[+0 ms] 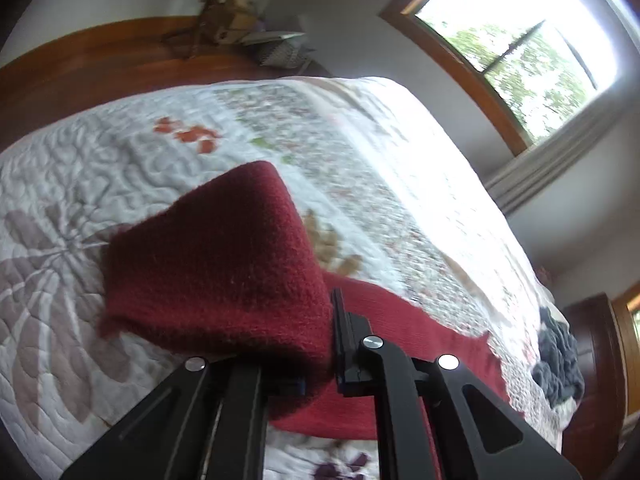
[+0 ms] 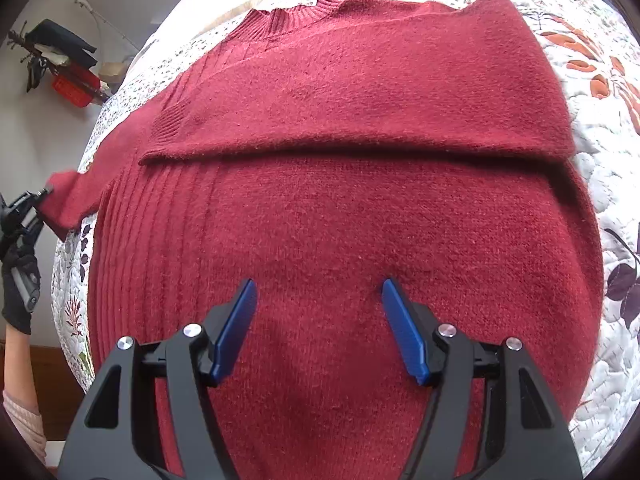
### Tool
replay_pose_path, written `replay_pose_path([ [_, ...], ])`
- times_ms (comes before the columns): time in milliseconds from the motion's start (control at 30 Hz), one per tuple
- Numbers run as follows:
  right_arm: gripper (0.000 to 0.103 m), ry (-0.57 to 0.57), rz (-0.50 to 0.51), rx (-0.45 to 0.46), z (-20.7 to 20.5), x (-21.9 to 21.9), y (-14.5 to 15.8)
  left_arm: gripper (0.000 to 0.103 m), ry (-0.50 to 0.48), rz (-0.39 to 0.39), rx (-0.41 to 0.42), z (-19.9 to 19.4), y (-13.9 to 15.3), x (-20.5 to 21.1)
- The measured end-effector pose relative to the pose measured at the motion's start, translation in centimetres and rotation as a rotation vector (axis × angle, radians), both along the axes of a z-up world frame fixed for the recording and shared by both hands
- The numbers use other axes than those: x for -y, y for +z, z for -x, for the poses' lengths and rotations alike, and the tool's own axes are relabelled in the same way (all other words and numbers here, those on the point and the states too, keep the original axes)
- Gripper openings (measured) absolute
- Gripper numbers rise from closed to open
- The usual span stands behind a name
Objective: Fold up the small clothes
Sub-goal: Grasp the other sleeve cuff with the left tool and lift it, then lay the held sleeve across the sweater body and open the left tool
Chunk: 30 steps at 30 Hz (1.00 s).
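Note:
A dark red knit sweater (image 2: 344, 216) lies flat on the quilted bed, collar at the far end. One sleeve (image 2: 360, 92) is folded across the chest. My right gripper (image 2: 318, 328) hovers open over the sweater's lower body, blue pads apart, holding nothing. The other sleeve (image 2: 76, 196) stretches off to the left, where my left gripper (image 2: 42, 196) is shut on its cuff, held by a black-gloved hand (image 2: 18, 280). In the left wrist view the cuff end (image 1: 216, 264) rises from my left gripper (image 1: 320, 364), and the sweater body (image 1: 404, 340) lies beyond it.
The white floral quilt (image 1: 100, 184) covers the bed, over a wooden floor (image 1: 80, 64). A dark grey garment (image 1: 558, 364) lies heaped near the bed's far corner. A window (image 1: 516, 44) lights the room. A cluttered rack (image 2: 60, 64) stands by the wall.

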State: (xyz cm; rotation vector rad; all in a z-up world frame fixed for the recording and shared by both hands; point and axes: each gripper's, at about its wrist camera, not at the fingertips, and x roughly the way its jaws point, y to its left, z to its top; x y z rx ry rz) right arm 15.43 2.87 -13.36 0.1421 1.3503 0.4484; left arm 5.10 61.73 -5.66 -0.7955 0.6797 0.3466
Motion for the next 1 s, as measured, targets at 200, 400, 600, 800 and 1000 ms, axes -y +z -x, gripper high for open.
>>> replay_pose_path([
  [200,0.065,-0.003,0.011,0.028,0.4,0.4,1.1,0.009,-0.158,-0.061,0.047,-3.6,3.4,6.9],
  [400,0.065,-0.010,0.015,0.048,0.7,1.3,1.7,0.009,-0.296,-0.084,0.077,-8.0,4.5,14.5],
  [600,0.065,-0.040,0.003,0.050,0.7,2.9,1.7,0.009,-0.387,-0.050,0.085,-10.7,3.6,21.2],
  [800,0.065,-0.061,-0.010,0.046,0.7,4.0,1.5,0.009,-0.459,-0.040,0.054,-12.7,1.4,27.3],
  [1000,0.065,-0.082,-0.028,0.029,0.7,4.9,1.0,0.010,-0.488,0.000,-0.054,-13.9,-4.0,29.9],
])
